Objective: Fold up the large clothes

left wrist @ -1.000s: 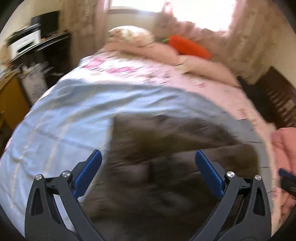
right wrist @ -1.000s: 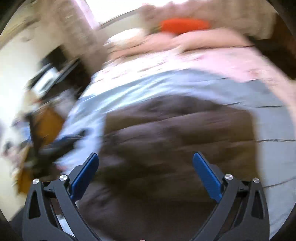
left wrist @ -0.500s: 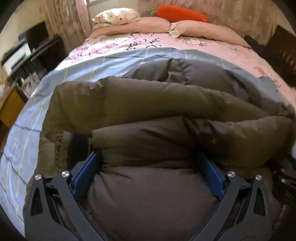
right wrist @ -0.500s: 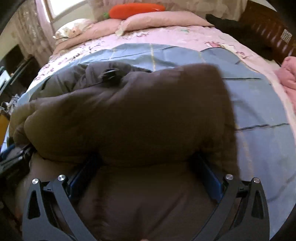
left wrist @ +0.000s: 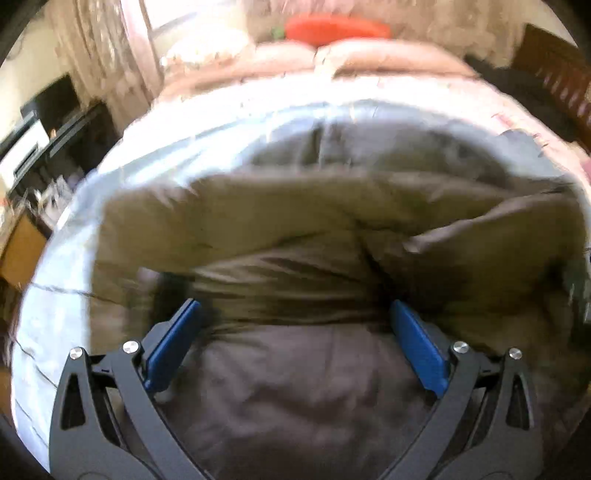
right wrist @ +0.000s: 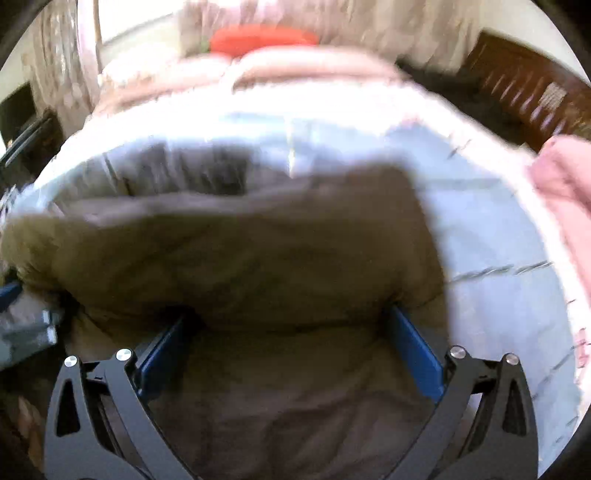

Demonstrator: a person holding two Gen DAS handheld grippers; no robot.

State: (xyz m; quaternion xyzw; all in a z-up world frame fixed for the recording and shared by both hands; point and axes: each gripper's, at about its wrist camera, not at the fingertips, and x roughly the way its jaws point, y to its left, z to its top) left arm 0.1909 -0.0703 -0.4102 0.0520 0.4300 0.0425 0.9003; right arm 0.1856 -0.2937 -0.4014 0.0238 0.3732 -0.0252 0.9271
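Observation:
A bulky dark brown padded jacket [left wrist: 295, 229] lies bunched on the light blue bed cover [left wrist: 74, 266]. It also fills the right wrist view [right wrist: 240, 258]. My left gripper [left wrist: 295, 314] is wide open, its blue pads [left wrist: 170, 343] pressed into the jacket's near edge on either side of a thick fold. My right gripper [right wrist: 291, 321] is wide open too, its blue pads [right wrist: 417, 354] around the jacket's near edge on the right side. Both views are blurred by motion. The right gripper's tip shows dimly at the left view's right edge.
The bed has a pink flowered sheet [left wrist: 406, 92], pink pillows [left wrist: 388, 55] and an orange carrot-shaped cushion [left wrist: 336, 27] at the head. A dark desk with a printer [left wrist: 37, 147] stands left. A wooden frame [right wrist: 524, 85] and a pink cloth [right wrist: 565, 192] are right.
Both grippers dropped from above onto the jacket's near edge, jaws staying open. In the last half second both views shifted slightly and blurred; the jacket stays bunched between the pads.

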